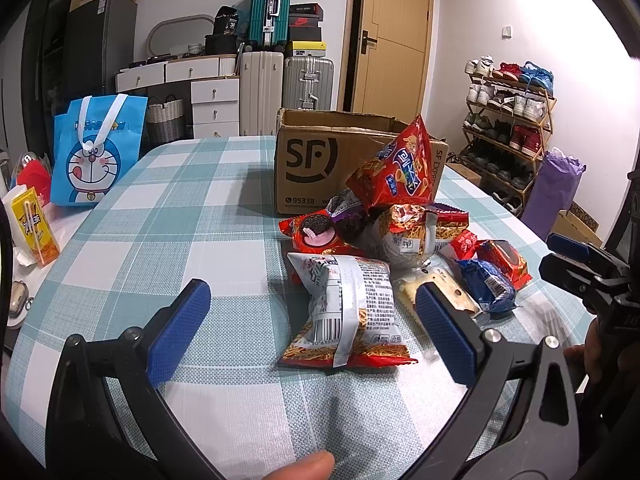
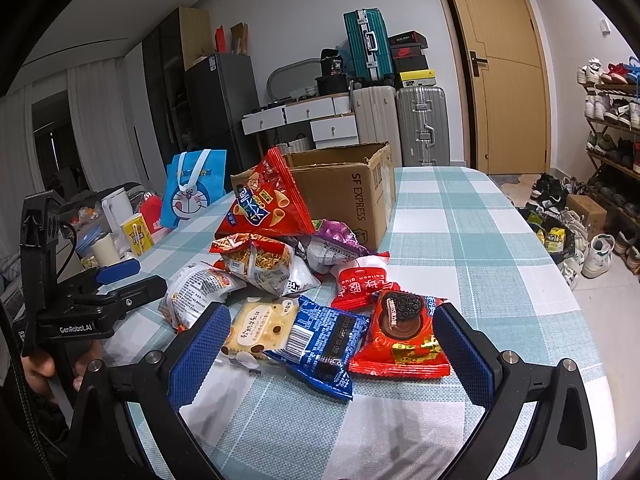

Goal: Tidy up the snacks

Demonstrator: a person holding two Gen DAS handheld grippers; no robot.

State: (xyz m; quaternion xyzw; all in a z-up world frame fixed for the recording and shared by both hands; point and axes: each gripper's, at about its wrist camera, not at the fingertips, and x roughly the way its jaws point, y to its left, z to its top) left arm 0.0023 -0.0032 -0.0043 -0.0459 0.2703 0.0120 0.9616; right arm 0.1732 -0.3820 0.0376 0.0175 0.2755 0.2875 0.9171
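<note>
Red-and-silver noodle-snack packet [image 1: 348, 312] framed by spread left fingers [image 1: 180, 332] | ungrasped | next: pinch, carry to far brown cardboard box [image 1: 320, 160] | right fingers [image 2: 200, 356] spread, empty

White walls [image 2: 288, 12]. Wooden door [image 2: 508, 64] at 1 o'clock in the right wrist view, dark handle on its left edge. Stacked suitcases [image 2: 400, 120] at 12 o'clock, left of the door; white drawers [image 2: 316, 118] beside them. Dark fridge [image 2: 218, 104] at 11 o'clock, curtains [image 2: 96, 120] at 10. Shoe rack [image 1: 508, 120] at 2 o'clock in the left wrist view. Pale tile floor [image 2: 608, 296].
</note>
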